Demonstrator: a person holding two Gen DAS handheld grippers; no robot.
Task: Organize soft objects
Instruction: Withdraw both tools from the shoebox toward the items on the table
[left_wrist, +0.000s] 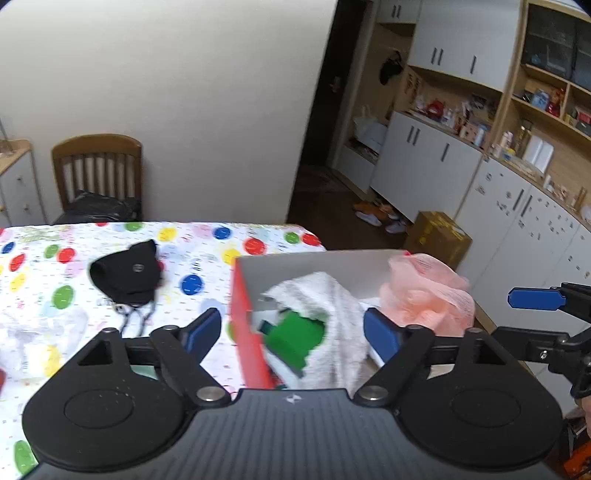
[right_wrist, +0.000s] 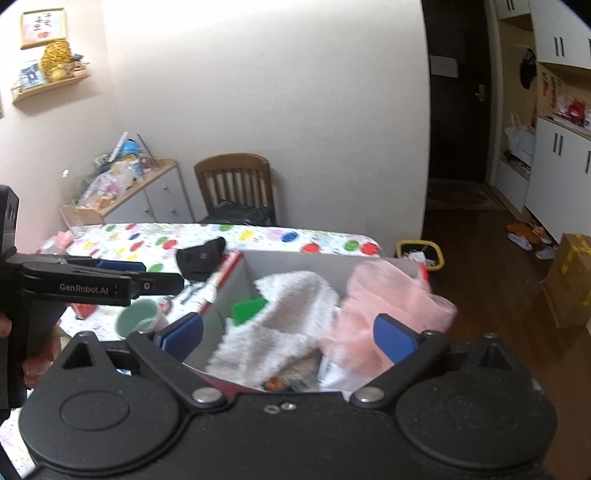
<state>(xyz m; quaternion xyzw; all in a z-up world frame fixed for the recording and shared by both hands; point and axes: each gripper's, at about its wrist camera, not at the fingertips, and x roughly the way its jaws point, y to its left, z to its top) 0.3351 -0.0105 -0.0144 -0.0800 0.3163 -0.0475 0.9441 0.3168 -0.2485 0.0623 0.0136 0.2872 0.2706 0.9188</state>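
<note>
A red-sided cardboard box (left_wrist: 243, 314) with a grey inside (right_wrist: 295, 264) stands at the table's right end. It holds a white towel (left_wrist: 332, 295) (right_wrist: 291, 295), a green item (left_wrist: 295, 336) (right_wrist: 247, 310) and a pink mesh puff (left_wrist: 428, 291) (right_wrist: 384, 295). A black pouch (left_wrist: 127, 271) (right_wrist: 201, 258) lies on the dotted tablecloth to the left of the box. My left gripper (left_wrist: 293, 330) is open and empty above the box's near left corner. My right gripper (right_wrist: 288, 334) is open and empty over the box's near edge.
The table (left_wrist: 207, 236) has a coloured-dot cloth. A mint cup (right_wrist: 138, 321) lies on it near the box. A wooden chair (left_wrist: 98, 170) stands behind the table. A yellow bin (right_wrist: 421, 253) and a cardboard carton (left_wrist: 437, 236) stand on the floor to the right.
</note>
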